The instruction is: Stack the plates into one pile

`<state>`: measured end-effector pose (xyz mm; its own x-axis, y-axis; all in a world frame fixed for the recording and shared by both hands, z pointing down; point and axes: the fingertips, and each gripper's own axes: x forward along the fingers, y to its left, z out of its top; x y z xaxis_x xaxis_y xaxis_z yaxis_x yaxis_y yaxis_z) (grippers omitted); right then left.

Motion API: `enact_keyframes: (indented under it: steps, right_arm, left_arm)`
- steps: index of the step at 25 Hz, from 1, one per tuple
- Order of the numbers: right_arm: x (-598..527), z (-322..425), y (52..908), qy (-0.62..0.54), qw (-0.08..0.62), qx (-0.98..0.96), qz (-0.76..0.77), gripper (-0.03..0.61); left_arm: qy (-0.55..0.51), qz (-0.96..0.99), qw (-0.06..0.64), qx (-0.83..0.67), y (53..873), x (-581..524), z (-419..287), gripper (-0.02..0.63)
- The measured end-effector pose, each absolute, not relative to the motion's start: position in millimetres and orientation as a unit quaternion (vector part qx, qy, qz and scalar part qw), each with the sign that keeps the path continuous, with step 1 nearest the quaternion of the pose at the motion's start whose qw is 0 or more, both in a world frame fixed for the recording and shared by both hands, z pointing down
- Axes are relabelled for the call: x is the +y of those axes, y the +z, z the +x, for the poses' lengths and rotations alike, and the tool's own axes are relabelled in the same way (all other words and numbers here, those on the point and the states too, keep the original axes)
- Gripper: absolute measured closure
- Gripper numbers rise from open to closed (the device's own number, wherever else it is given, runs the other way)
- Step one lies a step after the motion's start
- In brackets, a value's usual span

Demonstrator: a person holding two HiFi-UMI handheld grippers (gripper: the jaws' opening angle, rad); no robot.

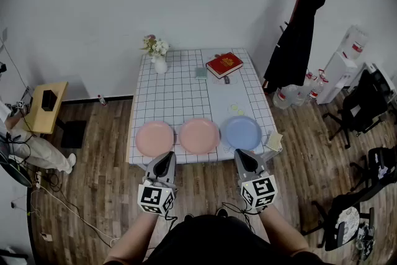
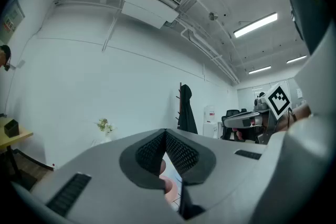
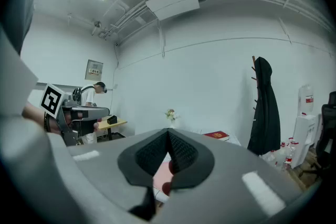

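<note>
Three plates are lying in a row along the near edge of the table [image 1: 177,93]: a left pink plate [image 1: 154,138], a middle pink plate [image 1: 199,135] and a blue plate [image 1: 240,132]. They are sitting close side by side, and none is stacked yet. The left gripper [image 1: 166,158] and the right gripper [image 1: 243,154] are hovering just short of that edge, each pointing roughly level, each with jaws clenched together on nothing.

Probable faults:
- Advancing with the jaws closed is likely to shove a plate across the tiles instead of gripping it.
- The rims are lying low and flat, so a shallow bite is risking a slip.
- Lifting one plate is risking a knock to its close neighbour.
</note>
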<state>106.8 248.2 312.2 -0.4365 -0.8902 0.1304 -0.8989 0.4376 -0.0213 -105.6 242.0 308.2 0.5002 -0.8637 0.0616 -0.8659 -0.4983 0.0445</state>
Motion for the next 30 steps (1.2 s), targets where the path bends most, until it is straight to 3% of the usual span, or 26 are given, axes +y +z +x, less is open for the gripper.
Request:
enact_keyframes:
  steps: [14,30]
  right_arm:
    - [270.9,105.5,318.6,0.027,0.075,-0.831,0.551,0.574]
    - [293.8,256.3,404.0,0.141,0.115,-0.693,0.698,0.572]
  left_arm:
    - [0.009,0.876,0.058,-0.48,326.5,249.5,-105.5,0.618]
    - [0.035,0.912,0.085,-0.4,362.6,237.9,-27.4,0.618]
